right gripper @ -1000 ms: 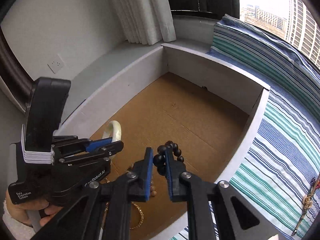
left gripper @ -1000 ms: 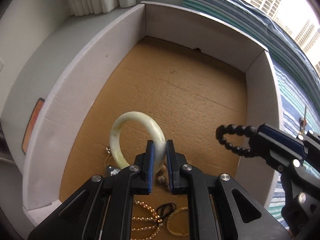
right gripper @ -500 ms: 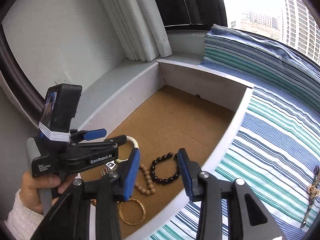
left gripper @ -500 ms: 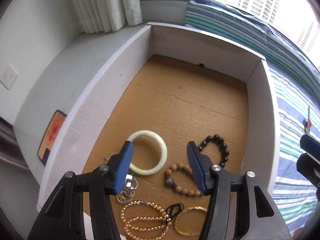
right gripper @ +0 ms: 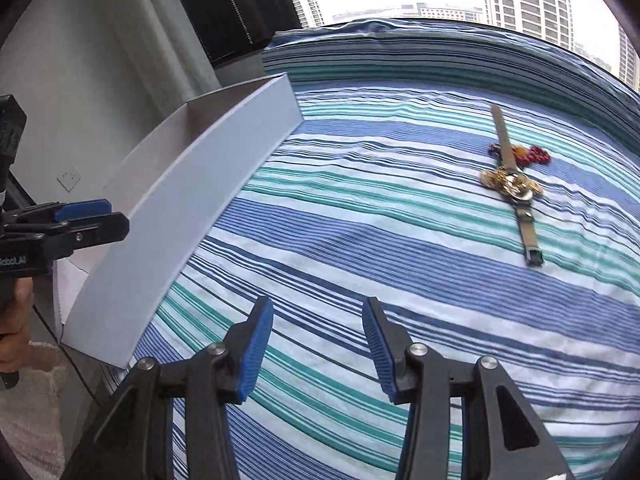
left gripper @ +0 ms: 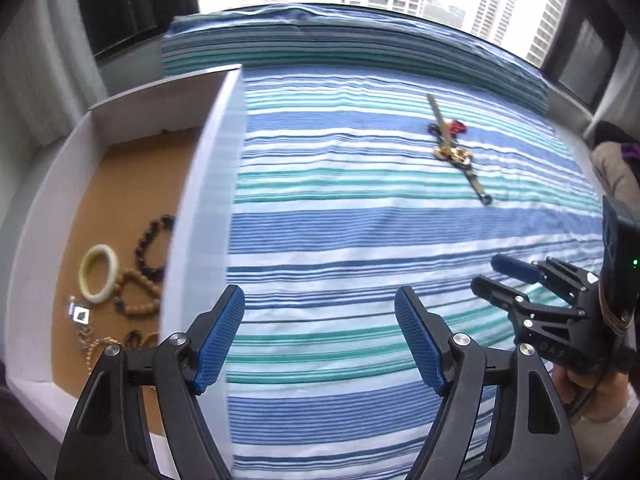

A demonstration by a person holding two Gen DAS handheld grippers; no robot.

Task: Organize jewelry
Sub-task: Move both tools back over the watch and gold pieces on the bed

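Note:
A white cardboard box [left gripper: 200, 184] with a brown floor sits on the left of a striped bed. In it lie a pale jade bangle [left gripper: 99, 274], a black bead bracelet [left gripper: 150, 246], a brown bead bracelet [left gripper: 138, 294] and gold chains [left gripper: 94, 344]. A watch [left gripper: 460, 156] with gold and red pieces lies on the bedspread at the far right; it also shows in the right wrist view [right gripper: 514, 184]. My left gripper [left gripper: 320, 340] is open and empty beside the box wall. My right gripper [right gripper: 318, 348] is open and empty above the bedspread.
The blue, teal and white striped bedspread [right gripper: 380, 260] fills the middle. The box wall [right gripper: 192, 200] stands at the left in the right wrist view. A window with dark curtains [right gripper: 232, 4] and a wall socket [right gripper: 69, 178] lie behind.
Both grippers let go of the jade bangle and black bead bracelet in the box, opened, then swung right out of the box toward the watch on the bedspread.

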